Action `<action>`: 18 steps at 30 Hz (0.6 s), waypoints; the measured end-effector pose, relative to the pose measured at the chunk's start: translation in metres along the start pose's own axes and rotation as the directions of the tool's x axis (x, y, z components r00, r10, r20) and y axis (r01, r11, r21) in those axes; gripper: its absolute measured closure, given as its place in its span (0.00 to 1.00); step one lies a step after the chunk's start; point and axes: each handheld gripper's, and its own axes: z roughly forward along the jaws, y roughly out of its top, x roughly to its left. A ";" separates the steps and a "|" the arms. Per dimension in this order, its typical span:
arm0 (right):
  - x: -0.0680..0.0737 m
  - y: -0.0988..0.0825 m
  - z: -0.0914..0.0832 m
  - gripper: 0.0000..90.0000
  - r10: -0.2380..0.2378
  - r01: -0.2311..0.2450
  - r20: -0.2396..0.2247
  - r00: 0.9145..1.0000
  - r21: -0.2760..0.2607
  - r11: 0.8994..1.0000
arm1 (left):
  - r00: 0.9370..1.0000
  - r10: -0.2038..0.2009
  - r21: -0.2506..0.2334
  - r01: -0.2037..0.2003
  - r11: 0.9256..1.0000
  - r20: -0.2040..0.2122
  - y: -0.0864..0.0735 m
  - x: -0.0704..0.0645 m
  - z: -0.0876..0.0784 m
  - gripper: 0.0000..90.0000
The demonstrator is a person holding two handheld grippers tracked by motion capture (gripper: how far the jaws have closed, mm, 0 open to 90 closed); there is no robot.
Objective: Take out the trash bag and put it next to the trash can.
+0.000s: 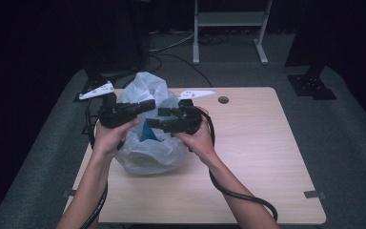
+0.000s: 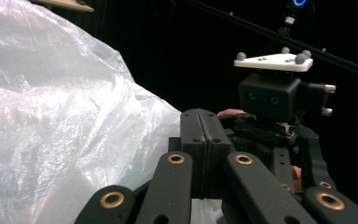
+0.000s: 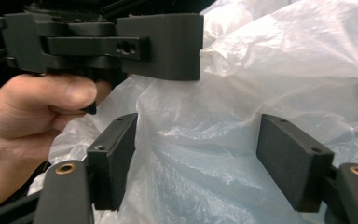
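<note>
A translucent white plastic bag [image 1: 145,152] stands crumpled on the wooden table [image 1: 257,152], with something blue [image 1: 147,132] showing through it. My left gripper [image 1: 148,104] is held at the bag's upper left. Its jaws are pressed together [image 2: 205,133] with the bag [image 2: 51,121] beside them, and no film shows between their tips. My right gripper [image 1: 158,118] faces it from the right. It is open [image 3: 200,156], its pads wide apart with the bag [image 3: 270,79] bulging between and behind them. The left gripper's shut jaws [image 3: 161,44] hang just above.
The bag sits on the left half of the table; a round cable hole [image 1: 223,100] is near the far edge. A white metal stand [image 1: 228,21] is on the grey floor beyond. Cables trail from both grippers over the table's near edge.
</note>
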 end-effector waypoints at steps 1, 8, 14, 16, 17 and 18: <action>0.000 0.000 0.001 0.30 0.000 0.000 -0.002 1.000 0.006 1.000 | 1.000 0.003 0.002 -0.003 1.000 0.003 0.000 -0.001 0.001 1.00; 0.003 0.002 0.005 0.29 -0.011 0.011 -0.015 1.000 0.021 1.000 | 0.998 0.045 0.037 -0.047 0.998 0.034 0.004 -0.014 0.009 1.00; 0.006 0.002 0.007 0.32 -0.025 0.026 -0.018 1.000 0.031 0.999 | 0.996 0.076 0.056 -0.079 0.995 0.053 0.006 -0.023 0.014 1.00; 0.008 0.002 0.008 0.34 -0.036 0.036 -0.014 0.999 0.030 0.999 | 0.995 0.082 0.062 -0.085 0.994 0.058 0.006 -0.025 0.016 1.00; 0.008 0.003 0.008 0.35 -0.040 0.041 -0.013 0.999 0.031 0.999 | 0.994 0.088 0.067 -0.092 0.994 0.059 0.006 -0.026 0.017 1.00; 0.009 0.003 0.008 0.37 -0.044 0.044 -0.009 0.999 0.030 0.999 | 0.994 0.091 0.068 -0.095 0.993 0.065 0.005 -0.027 0.018 1.00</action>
